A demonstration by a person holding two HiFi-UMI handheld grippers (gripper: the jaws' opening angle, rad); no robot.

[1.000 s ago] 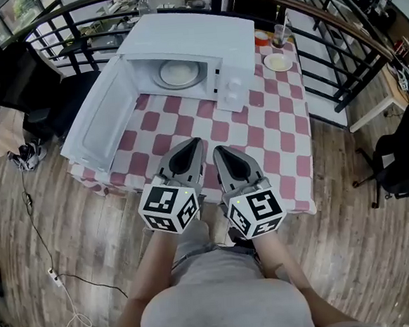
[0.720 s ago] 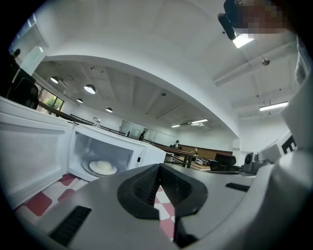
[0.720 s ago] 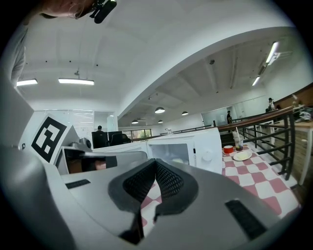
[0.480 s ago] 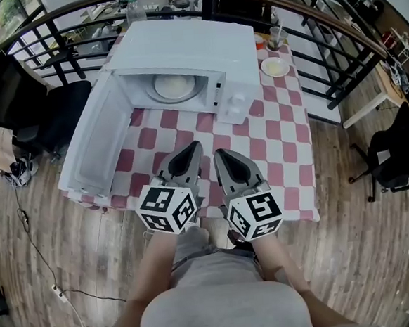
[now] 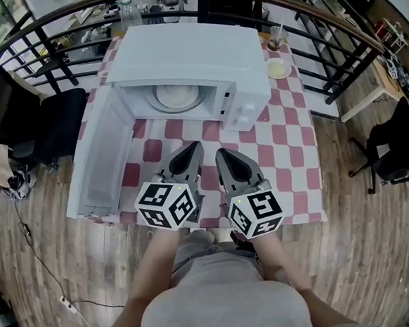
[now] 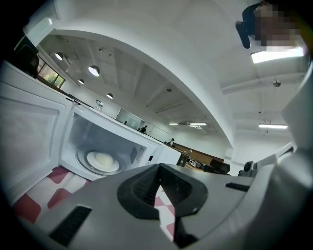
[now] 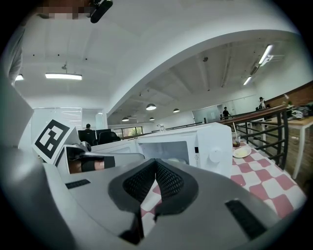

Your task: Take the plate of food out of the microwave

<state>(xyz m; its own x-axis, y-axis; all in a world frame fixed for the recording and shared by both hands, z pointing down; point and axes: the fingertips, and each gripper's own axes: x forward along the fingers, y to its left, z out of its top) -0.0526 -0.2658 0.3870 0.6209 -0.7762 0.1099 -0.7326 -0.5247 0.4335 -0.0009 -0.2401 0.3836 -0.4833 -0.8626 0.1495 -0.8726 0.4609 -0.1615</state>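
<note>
Inside the open white box microwave [image 5: 189, 62] at the red-checked table's [image 5: 288, 152] far edge, the round white plate of pale food [image 5: 177, 96] is seen untouched. Over the near edge, the left claw [image 5: 195, 146] and right claw [image 5: 222, 152] are held pressed together, empty. Reaching in, gripping and lifting out are judged yet to be done.

White microwave [image 5: 189, 55], white plate of pale food [image 5: 177, 96], red-and-white checked tablecloth [image 5: 281, 153], brown wood-plank floor [image 5: 366, 252]
</note>
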